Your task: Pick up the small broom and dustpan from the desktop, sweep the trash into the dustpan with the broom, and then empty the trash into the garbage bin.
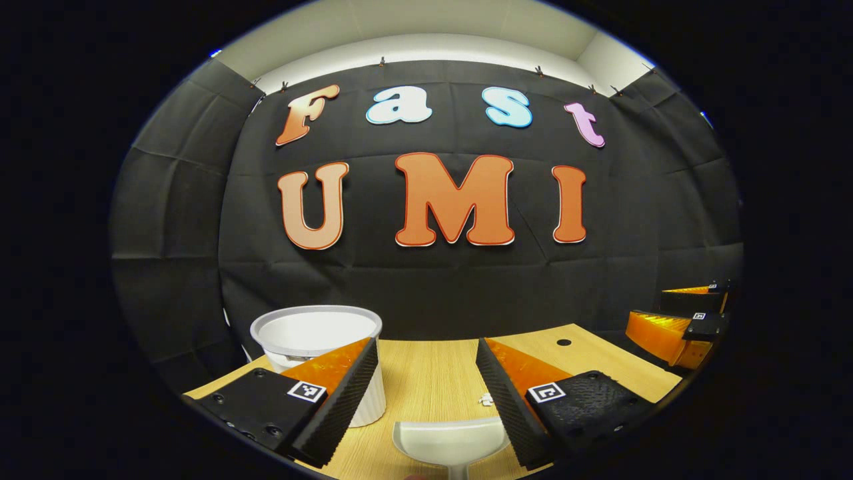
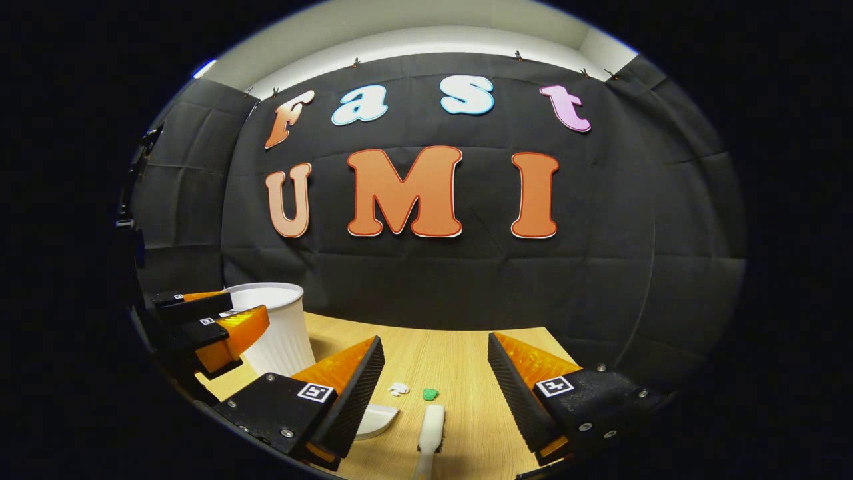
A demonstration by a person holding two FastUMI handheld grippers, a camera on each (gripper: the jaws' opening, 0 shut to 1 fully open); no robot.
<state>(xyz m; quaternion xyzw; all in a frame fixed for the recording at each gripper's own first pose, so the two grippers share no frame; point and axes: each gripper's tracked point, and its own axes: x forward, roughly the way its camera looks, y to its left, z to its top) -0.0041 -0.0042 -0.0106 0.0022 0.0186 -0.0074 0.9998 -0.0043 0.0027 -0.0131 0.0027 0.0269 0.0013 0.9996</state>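
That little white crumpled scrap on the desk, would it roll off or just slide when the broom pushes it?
The white scrap looks like crumpled paper, so probably very light; a gentle push should move it. Its lumpy shape suggests it would tumble or skid rather than roll far. Being so light, it may flick sideways past the dustpan instead of going in; the broom likely needs slow strokes.

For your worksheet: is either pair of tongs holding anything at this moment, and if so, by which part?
Nothing is held. The left tongs hang open above the dustpan; the right tongs hang open above the broom.
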